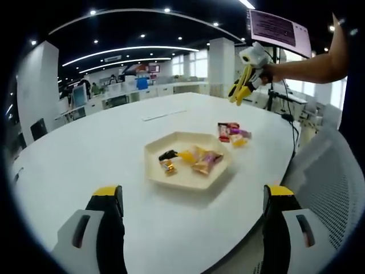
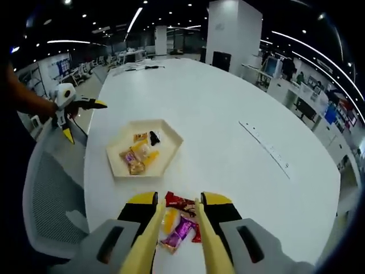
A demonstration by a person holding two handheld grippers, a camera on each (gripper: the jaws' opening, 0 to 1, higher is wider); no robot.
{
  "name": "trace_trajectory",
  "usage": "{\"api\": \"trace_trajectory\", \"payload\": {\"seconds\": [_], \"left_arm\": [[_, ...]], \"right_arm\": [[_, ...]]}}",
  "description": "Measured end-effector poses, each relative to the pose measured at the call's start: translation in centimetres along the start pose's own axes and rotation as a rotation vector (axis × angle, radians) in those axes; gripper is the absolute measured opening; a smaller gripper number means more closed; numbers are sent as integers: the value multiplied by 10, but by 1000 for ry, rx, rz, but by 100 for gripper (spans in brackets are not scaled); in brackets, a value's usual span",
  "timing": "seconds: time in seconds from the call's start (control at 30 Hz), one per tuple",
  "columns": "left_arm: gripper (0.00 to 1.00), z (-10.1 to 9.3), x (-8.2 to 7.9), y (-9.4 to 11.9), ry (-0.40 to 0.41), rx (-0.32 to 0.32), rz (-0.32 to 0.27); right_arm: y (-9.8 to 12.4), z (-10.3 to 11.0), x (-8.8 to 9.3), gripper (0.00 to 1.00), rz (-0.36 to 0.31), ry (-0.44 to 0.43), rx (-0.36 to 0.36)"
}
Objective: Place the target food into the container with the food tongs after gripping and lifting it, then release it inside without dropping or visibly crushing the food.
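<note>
A cream hexagonal tray (image 1: 183, 140) (image 2: 117, 155) sits on the round white table (image 1: 85, 154) and holds several wrapped snacks (image 1: 201, 160) (image 2: 137, 158). Beside it lies a small pile of wrapped snacks (image 1: 232, 132) (image 2: 181, 228). My right gripper (image 2: 178, 201) (image 1: 246, 77) is shut on yellow food tongs (image 2: 149, 228) (image 1: 237, 93). It hangs well above the pile, and the tong arms stand apart with nothing pinched. My left gripper (image 1: 193, 197) (image 2: 84, 120) is open with nothing in it, near the table edge by the tray.
A white mesh chair (image 1: 328, 182) (image 2: 51, 194) stands at the table edge near the tray. A thin white strip (image 1: 164, 115) (image 2: 265, 149) lies farther out on the table. A screen on a stand (image 1: 279, 28) rises behind the right gripper.
</note>
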State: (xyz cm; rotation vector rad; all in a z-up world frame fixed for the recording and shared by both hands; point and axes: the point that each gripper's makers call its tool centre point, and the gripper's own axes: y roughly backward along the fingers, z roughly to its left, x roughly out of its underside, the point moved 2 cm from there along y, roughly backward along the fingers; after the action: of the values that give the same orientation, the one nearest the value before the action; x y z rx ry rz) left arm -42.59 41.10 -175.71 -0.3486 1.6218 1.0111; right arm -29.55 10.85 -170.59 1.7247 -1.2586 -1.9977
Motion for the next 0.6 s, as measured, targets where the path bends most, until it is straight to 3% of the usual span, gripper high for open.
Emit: {"api": "trace_trajectory", "payload": {"seconds": [0.33, 0.6], "left_arm": [[98, 0, 0, 0, 0, -2, 4], [98, 2, 1, 0, 5, -11, 3]], "right_arm": [[-8, 3, 8, 29, 3, -2, -20], [-21, 12, 32, 29, 23, 1, -72]]}}
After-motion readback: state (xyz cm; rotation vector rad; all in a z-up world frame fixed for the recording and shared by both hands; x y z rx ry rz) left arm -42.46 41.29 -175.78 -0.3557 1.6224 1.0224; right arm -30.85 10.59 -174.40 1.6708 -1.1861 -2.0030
